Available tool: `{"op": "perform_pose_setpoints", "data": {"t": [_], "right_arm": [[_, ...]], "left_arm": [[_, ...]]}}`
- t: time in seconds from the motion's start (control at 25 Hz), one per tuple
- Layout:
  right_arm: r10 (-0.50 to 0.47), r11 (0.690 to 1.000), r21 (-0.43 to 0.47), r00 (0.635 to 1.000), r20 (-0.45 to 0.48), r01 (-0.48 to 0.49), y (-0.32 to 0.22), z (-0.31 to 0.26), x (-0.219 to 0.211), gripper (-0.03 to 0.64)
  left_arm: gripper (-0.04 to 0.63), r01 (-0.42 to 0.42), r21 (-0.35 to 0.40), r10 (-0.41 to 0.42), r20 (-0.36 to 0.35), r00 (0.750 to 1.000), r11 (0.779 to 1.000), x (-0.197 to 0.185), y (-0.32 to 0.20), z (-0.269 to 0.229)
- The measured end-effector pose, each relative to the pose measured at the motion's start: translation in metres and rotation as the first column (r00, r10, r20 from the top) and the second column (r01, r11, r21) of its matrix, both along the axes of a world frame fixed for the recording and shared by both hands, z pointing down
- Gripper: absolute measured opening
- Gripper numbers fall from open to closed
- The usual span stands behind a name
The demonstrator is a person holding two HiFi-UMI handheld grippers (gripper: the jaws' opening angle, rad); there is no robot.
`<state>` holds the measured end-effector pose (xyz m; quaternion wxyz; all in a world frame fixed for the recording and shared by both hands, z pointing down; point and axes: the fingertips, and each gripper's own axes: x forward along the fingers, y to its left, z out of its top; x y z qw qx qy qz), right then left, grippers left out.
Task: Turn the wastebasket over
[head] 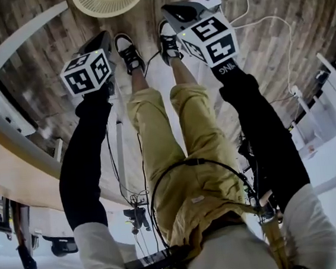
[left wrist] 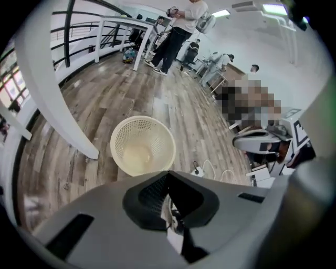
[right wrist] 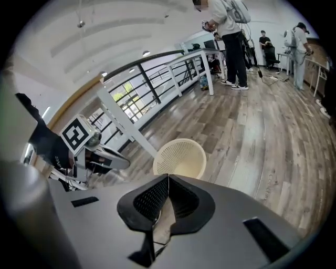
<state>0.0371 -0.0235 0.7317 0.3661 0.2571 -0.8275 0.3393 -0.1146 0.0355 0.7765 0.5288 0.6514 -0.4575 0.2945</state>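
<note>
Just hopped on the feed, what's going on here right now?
A person stands on the wooden floor in front of a cream wastebasket, with a gripper in each hand. The wastebasket sits upright, mouth up, and looks empty. The left gripper and the right gripper both point toward it but touch nothing; each has its jaws together with nothing between them. The wastebasket has not yet been turned over.

Head view: wastebasket (head: 109, 0) clipped by the top edge, only its near rim arc shows. Left gripper view: left gripper (left wrist: 168, 176) body covers the basket's near rim and part of the power strip (left wrist: 198, 171) just right of it. Right gripper view: right gripper (right wrist: 168, 178) body hides the basket's lower part. People (right wrist: 233, 42) far beyond the basket are too small for detail.
</note>
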Motion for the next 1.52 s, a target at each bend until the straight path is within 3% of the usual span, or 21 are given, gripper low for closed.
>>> {"op": "perform_pose_setpoints", "data": {"t": [0.12,0.24,0.4,0.6,0.72,0.88,0.92,1.12,1.2,1.28,1.36,1.44,1.52], "right_arm": [[0.006,0.999,-0.034,1.000,-0.021,-0.007,0.004,0.028,-0.001,0.021],[-0.014,0.999,-0.042,1.000,-0.016,0.013,0.007,0.042,-0.006,0.021],[-0.055,0.996,-0.063,0.998,-0.004,0.055,0.015,0.056,-0.009,0.021],[-0.063,0.995,-0.077,0.998,-0.005,0.062,0.011,0.084,-0.005,0.021],[-0.057,0.995,-0.084,0.998,-0.002,0.057,0.012,0.099,-0.005,0.021],[-0.052,0.994,-0.099,0.999,0.002,0.052,0.016,0.112,-0.008,0.021],[-0.051,0.994,-0.102,0.999,0.003,0.051,0.017,0.114,-0.009,0.022],[-0.057,0.991,-0.117,0.998,0.008,0.058,0.023,0.110,-0.012,0.021],[-0.066,0.991,-0.116,0.998,0.012,0.067,0.024,0.104,-0.013,0.021],[-0.069,0.992,-0.109,0.998,0.015,0.070,0.021,0.098,-0.015,0.021],[-0.066,0.993,-0.097,0.998,0.018,0.067,0.014,0.094,-0.015,0.021],[-0.057,0.995,-0.085,0.998,0.023,0.059,0.006,0.091,-0.015,0.021],[-0.049,0.996,-0.079,0.998,0.026,0.051,0.001,0.090,-0.015,0.021]], "left_arm": [[0.002,-0.069,-0.013,0.070,0.098,0.993,0.998,-0.008,-0.008,0.043],[0.002,-0.069,-0.039,0.074,0.162,0.984,0.997,-0.020,-0.013,0.082],[0.015,0.059,-0.028,-0.053,0.175,0.983,0.998,-0.041,-0.024,0.117],[0.175,0.219,-0.014,-0.212,0.203,0.956,0.976,-0.076,-0.039,0.158],[0.206,0.286,-0.038,-0.274,0.192,0.942,0.957,-0.089,-0.039,0.181],[0.204,0.298,-0.132,-0.283,0.118,0.952,0.946,-0.081,-0.035,0.210],[0.153,0.295,-0.150,-0.281,0.106,0.954,0.944,-0.079,-0.036,0.214],[0.070,0.396,-0.121,-0.391,0.063,0.918,0.910,-0.078,-0.058,0.202],[0.044,0.354,-0.081,-0.349,0.074,0.934,0.932,-0.073,-0.070,0.189],[0.039,0.228,-0.032,-0.223,0.126,0.967,0.973,-0.067,-0.084,0.175],[0.039,0.081,0.013,-0.082,0.201,0.976,0.997,-0.060,-0.098,0.161],[0.039,-0.049,0.050,0.032,0.306,0.951,0.998,-0.058,-0.108,0.148],[0.040,-0.184,0.078,0.133,0.433,0.891,0.980,-0.059,-0.113,0.142]]}}
